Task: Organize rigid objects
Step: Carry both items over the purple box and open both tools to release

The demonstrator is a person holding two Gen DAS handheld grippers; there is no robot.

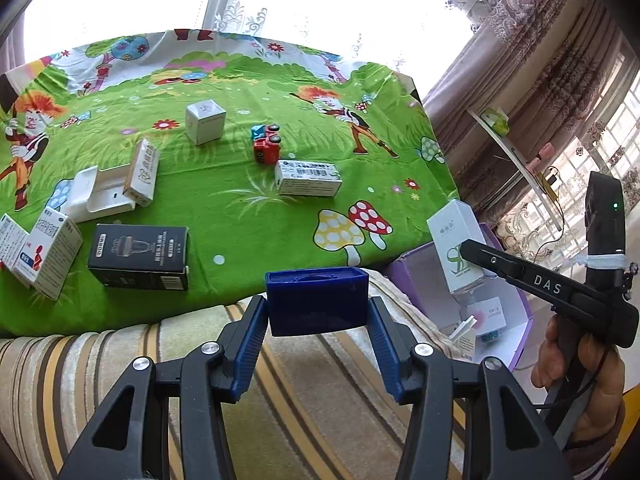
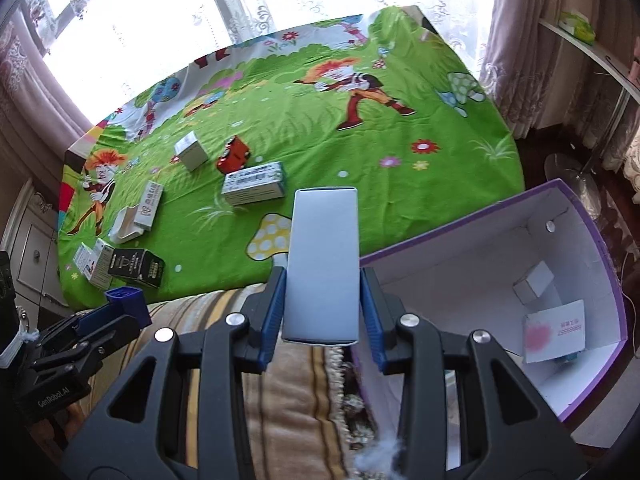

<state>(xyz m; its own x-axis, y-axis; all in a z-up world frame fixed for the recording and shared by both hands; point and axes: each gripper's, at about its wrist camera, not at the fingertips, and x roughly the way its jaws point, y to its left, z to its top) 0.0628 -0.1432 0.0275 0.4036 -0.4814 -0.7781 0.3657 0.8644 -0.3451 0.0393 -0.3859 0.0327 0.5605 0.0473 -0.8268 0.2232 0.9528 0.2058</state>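
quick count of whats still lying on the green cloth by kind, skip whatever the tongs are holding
white cartons: 5 (cube carton, barcode carton, leaning carton, two medicine cartons)
white open case: 1
black carton: 1
red toy car: 1
total: 8

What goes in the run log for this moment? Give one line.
left gripper: shut on blue box | right gripper: shut on white carton | purple bin: open, two boxes inside | stage: carrying
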